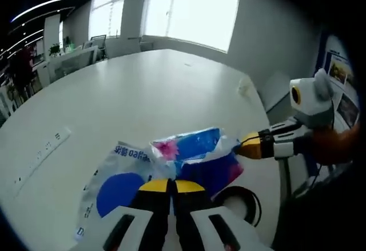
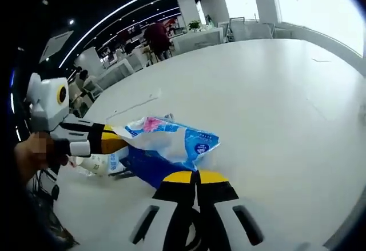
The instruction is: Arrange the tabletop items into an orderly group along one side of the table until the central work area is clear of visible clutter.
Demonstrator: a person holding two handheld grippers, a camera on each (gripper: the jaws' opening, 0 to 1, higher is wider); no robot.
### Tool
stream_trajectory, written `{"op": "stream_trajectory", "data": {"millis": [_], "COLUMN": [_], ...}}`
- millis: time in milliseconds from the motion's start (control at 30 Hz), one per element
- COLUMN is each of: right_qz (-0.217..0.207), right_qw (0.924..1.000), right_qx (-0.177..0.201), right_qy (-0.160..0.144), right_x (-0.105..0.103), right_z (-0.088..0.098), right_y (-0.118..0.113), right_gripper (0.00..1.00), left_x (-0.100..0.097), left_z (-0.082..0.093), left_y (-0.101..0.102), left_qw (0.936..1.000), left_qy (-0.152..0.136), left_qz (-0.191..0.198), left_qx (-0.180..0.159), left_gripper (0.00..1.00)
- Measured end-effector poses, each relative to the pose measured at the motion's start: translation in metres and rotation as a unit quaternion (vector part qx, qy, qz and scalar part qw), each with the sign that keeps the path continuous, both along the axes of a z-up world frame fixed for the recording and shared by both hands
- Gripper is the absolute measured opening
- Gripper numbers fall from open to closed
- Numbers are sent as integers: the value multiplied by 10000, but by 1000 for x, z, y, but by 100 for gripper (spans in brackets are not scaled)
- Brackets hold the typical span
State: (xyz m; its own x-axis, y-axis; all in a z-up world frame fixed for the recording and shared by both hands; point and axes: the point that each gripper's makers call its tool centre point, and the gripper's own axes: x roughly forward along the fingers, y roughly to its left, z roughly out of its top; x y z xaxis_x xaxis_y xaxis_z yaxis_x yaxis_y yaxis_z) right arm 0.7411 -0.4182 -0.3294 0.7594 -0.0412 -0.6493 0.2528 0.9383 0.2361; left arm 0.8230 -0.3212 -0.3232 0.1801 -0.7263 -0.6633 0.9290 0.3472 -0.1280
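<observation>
A crumpled blue, white and pink plastic bag (image 1: pixel 191 148) is lifted just over the white table (image 1: pixel 148 91). A flatter white wrapper with a blue circle (image 1: pixel 117 191) spreads under it. My left gripper (image 1: pixel 171 183) is shut on the bag's near edge. My right gripper (image 1: pixel 245 146) comes in from the right, shut on the bag's far corner. In the right gripper view the bag (image 2: pixel 171 139) stretches between my right gripper (image 2: pixel 196 175), shut at its lower edge, and my left gripper (image 2: pixel 119 138), which pinches its left end.
A black ring (image 1: pixel 240 202) lies on the table beside the bag. A long white strip (image 1: pixel 43 151) lies to the left, and a small crumpled scrap (image 1: pixel 245 86) sits near the far edge. Desks, chairs and a person (image 2: pixel 157 36) stand beyond the table.
</observation>
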Motion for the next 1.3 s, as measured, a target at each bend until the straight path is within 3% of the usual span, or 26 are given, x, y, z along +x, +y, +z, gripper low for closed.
{"op": "stream_trajectory", "data": {"millis": [200, 433, 1033, 1300], "right_qz": [151, 410, 1125, 1584], "right_qw": [9995, 9980, 9885, 9804], "right_qx": [-250, -430, -901, -1093], "right_qy": [-116, -199, -459, -430], "right_x": [7, 13, 40, 54], "right_z": [14, 27, 42, 34], "right_y": [-15, -36, -98, -117], "right_gripper": [0, 0, 0, 0], "left_x": [-8, -11, -19, -24], "left_z": [11, 28, 35, 22], "left_y": [-4, -19, -70, -89], "left_qw": [9999, 9967, 9915, 9924], "left_qy": [-18, 191, 144, 145], "left_qz": [64, 511, 784, 773], "left_qx": [-136, -609, -1028, -946], "left_gripper": [0, 0, 0, 0]}}
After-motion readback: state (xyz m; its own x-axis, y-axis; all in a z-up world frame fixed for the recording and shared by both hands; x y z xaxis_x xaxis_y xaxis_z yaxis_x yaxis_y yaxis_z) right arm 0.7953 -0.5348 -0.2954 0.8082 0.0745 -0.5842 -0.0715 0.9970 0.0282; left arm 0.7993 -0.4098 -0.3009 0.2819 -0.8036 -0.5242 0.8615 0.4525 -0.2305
